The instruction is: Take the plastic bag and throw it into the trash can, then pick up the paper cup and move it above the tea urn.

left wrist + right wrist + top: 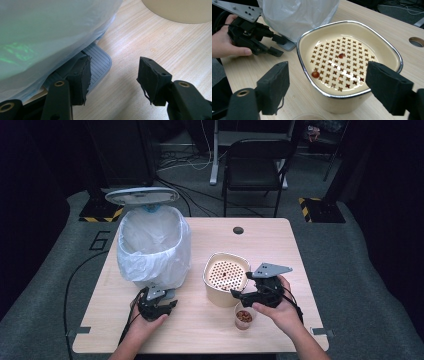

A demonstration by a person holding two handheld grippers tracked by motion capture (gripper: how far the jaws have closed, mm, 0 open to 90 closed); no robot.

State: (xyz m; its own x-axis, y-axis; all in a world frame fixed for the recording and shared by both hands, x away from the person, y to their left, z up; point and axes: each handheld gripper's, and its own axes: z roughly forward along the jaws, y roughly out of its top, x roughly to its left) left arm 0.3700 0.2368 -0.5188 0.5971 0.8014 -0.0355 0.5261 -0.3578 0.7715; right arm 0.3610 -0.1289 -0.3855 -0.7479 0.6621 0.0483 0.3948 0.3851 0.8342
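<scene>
Cream perforated strainer bowl (347,62), mid-desk, sits between the open right gripper (337,87); closing on its rim comes next. Left gripper (112,75), also open, straddles the bin's grey pedal (98,66).

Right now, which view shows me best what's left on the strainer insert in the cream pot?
The right gripper view: it looks straight into the cream pot, showing two small red pieces on the strainer insert. The high view shows the perforated insert too small to make out pieces. The left gripper view catches just the pot's outer wall.

Glossy cream strainer bowl (342,67) – chrome rim, matt wood-grain table (280,250), crinkly translucent plastic liner (152,242)
</scene>
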